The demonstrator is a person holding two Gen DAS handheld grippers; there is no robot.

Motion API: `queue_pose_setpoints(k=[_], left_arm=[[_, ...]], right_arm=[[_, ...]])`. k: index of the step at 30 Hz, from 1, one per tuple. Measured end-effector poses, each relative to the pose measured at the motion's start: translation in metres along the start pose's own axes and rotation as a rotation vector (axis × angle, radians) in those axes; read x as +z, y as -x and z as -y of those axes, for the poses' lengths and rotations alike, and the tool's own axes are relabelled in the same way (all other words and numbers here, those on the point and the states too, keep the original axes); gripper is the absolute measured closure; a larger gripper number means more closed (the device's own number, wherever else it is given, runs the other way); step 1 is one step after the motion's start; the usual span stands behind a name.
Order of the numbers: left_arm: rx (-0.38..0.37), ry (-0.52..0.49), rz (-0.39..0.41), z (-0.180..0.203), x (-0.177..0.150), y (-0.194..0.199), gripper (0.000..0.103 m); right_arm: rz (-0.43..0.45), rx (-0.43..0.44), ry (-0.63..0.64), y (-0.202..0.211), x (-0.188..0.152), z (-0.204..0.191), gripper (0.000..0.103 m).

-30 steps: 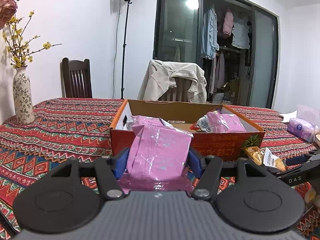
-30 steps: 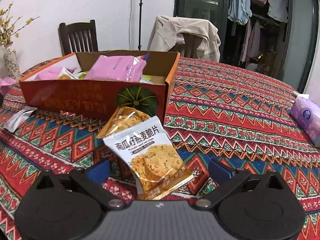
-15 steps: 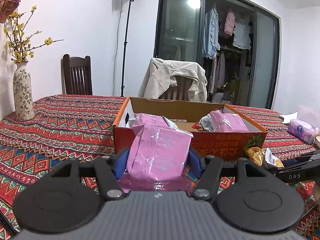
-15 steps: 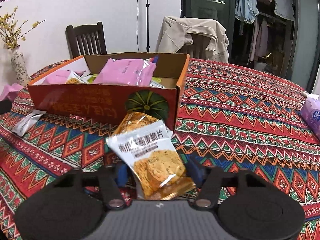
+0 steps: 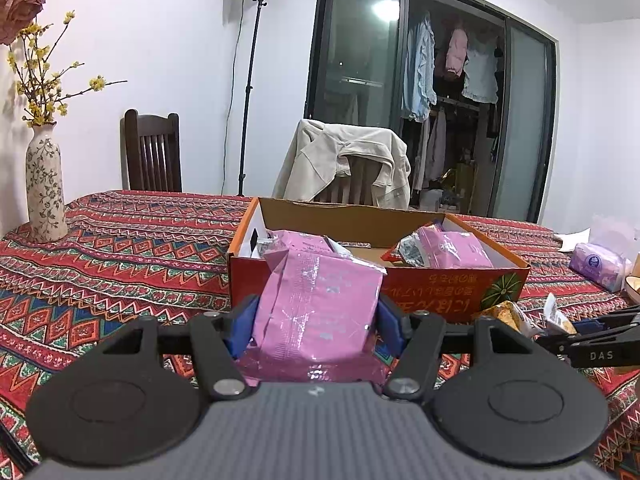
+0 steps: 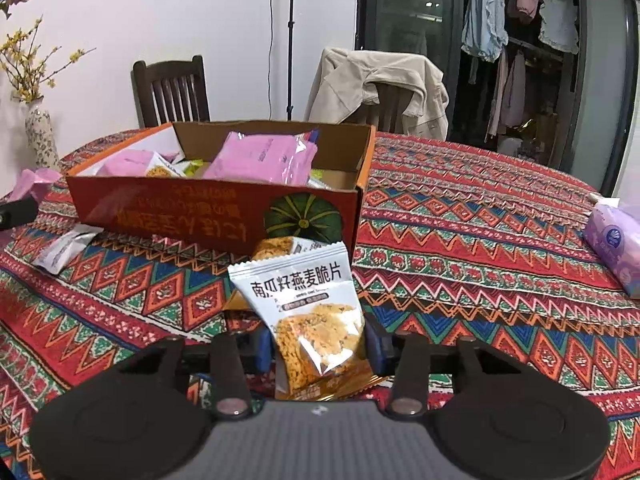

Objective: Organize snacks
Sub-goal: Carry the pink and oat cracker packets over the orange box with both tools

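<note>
A second ago our right gripper (image 6: pixel 316 350) stood wide around the oat crisp packet (image 6: pixel 310 312) lying on the patterned tablecloth (image 6: pixel 480 248). Now its jaws are closing on that packet, the blue pads pressing its lower half from both sides, and the packet stands tilted up off the cloth, in front of a second, orange-backed packet (image 6: pixel 276 246) that lies against the box. We judge the pick as made, so this snack looks ready to go into the box.

Our left gripper (image 5: pixel 316 320) has not changed: it stays clenched on a pink foil packet (image 5: pixel 316 308), held just in front of the box's near wall and not yet over the opening.

The orange cardboard box (image 6: pixel 216 216), printed with a green pumpkin, sits open on the table just beyond both grippers. Inside it we see several pink packets (image 6: pixel 260 156), one propped high against the far wall, plus a small crisp packet and some greenish wrappers between them; bare cardboard floor shows toward the right end. Outside the box, a white wrapper (image 6: pixel 64 246) lies on the cloth to the left, and a purple tissue pack (image 6: pixel 612 248) rests well apart on the right.
</note>
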State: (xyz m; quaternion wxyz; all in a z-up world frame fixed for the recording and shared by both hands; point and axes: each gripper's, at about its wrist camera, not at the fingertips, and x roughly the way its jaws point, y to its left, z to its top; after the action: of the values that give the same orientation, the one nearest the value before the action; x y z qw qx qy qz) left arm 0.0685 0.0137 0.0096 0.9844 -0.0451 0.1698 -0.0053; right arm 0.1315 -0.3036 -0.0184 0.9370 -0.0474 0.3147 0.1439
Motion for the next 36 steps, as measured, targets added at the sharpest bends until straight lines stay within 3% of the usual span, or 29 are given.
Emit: queue_pose_setpoints(k=[19,36], left_arm=[[-0.017,0.024,0.026,-0.002,0.007,0.0,0.04],[-0.038,0.008,0.085,0.01,0.057,-0.028,0.04]], right_arm=[[0.155,0.04,-0.057,0.032,0.009,-0.023,0.061],[0.275,0.082,-0.067,0.023,0.07,-0.051,0.062]])
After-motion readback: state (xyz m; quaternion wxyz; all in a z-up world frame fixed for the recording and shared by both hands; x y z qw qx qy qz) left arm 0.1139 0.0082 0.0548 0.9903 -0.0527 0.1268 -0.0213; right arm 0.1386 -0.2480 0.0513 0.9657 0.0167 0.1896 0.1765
